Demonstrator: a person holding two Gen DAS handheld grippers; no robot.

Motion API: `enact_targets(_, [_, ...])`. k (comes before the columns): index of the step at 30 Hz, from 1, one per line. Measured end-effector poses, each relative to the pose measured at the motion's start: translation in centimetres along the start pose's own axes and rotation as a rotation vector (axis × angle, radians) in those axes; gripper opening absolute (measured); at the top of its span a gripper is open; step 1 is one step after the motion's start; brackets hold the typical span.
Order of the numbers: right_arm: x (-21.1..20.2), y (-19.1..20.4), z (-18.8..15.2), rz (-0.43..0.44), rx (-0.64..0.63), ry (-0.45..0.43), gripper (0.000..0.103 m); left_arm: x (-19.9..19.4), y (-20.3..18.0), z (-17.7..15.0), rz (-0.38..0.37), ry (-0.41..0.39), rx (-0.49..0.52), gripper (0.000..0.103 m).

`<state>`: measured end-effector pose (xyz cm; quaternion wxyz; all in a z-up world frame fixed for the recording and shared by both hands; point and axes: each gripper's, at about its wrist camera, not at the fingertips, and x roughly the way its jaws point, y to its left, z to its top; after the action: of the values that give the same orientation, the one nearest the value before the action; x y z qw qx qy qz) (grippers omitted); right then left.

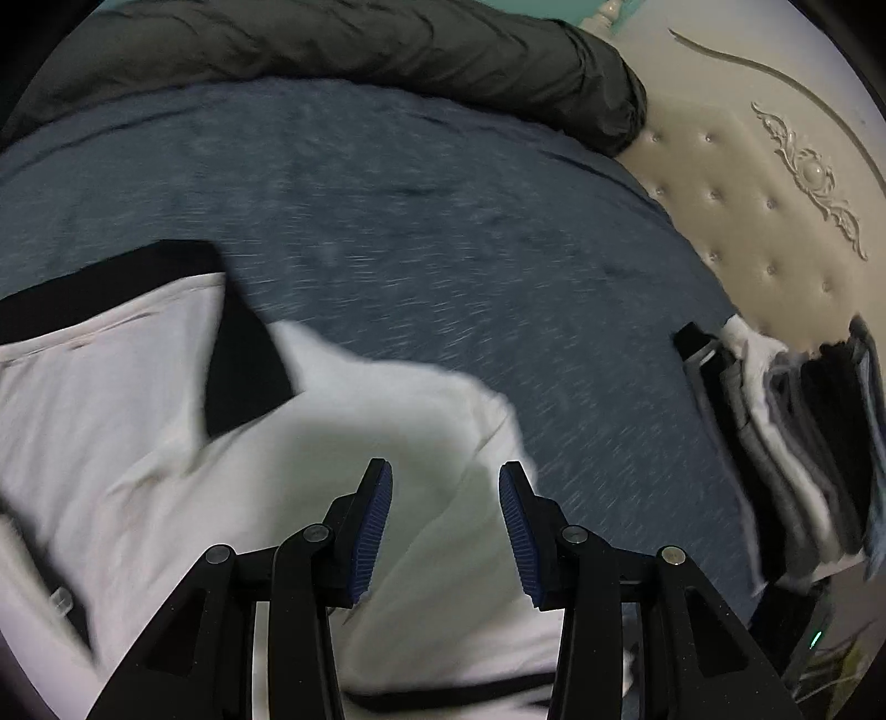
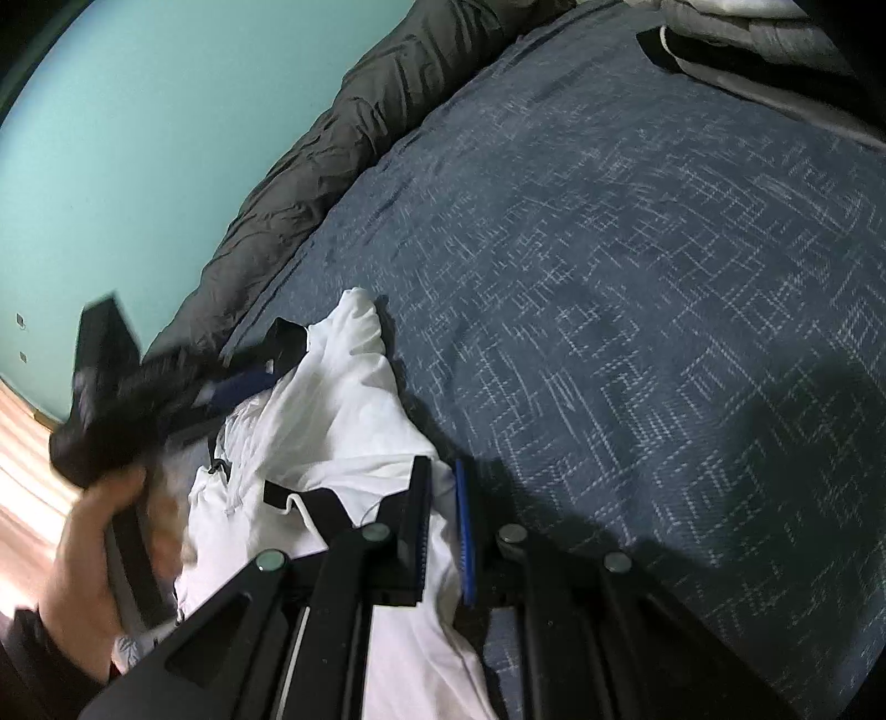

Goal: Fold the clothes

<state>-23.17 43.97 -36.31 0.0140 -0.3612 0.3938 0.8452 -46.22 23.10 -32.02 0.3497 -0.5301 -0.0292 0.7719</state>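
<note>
A white shirt with black trim (image 1: 166, 421) lies on the blue bedspread (image 1: 443, 221). My left gripper (image 1: 446, 476) is open just above the shirt's white cloth, nothing between its blue pads. In the right wrist view the same shirt (image 2: 332, 421) lies rumpled at the bed's edge. My right gripper (image 2: 443, 476) is shut on a fold of the white cloth. The left gripper also shows there (image 2: 271, 365), blurred, over the shirt's far end, held by a hand (image 2: 94, 531).
A stack of folded clothes (image 1: 792, 443) sits at the right by the cream tufted headboard (image 1: 775, 194). A dark grey duvet (image 1: 387, 50) is rolled along the far edge, against a teal wall (image 2: 138, 111). Folded clothes (image 2: 736, 39) also show at the right wrist view's top.
</note>
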Motion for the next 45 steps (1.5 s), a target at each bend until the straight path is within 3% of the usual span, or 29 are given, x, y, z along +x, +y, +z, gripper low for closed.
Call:
enact_targets(9, [0.3, -1.1, 0.1, 0.016, 0.009, 0.006, 0.008, 4.4, -1.1, 2.7, 0.015, 0.065, -0.032, 0.043])
enact_targets(10, [0.3, -1.3, 0.1, 0.018, 0.013, 0.008, 0.008, 4.8, -1.2, 2.9, 0.017, 0.072, -0.033, 0.038])
enact_targets(11, [0.3, -1.4, 0.1, 0.021, 0.017, 0.009, 0.008, 5.2, -1.3, 3.1, 0.019, 0.079, -0.035, 0.015])
enact_targets(12, [0.2, -1.6, 0.1, 0.023, 0.019, 0.009, 0.008, 5.6, -1.4, 3.4, 0.021, 0.086, -0.037, 0.005])
enact_targets(24, [-0.9, -2.2, -1.0, 0.01, 0.027, -0.015, 0.008, 8.1, -2.3, 6.5, 0.022, 0.085, -0.028, 0.004])
enact_targets(31, [-1.8, -2.4, -1.4, -0.013, 0.034, -0.042, 0.008, 9.0, -1.5, 6.5, 0.009, 0.08, -0.057, 0.004])
enact_targets(45, [-1.5, -2.9, -1.8, -0.011, 0.069, -0.025, 0.008, 8.3, -1.9, 6.3, 0.02, 0.072, -0.021, 0.006])
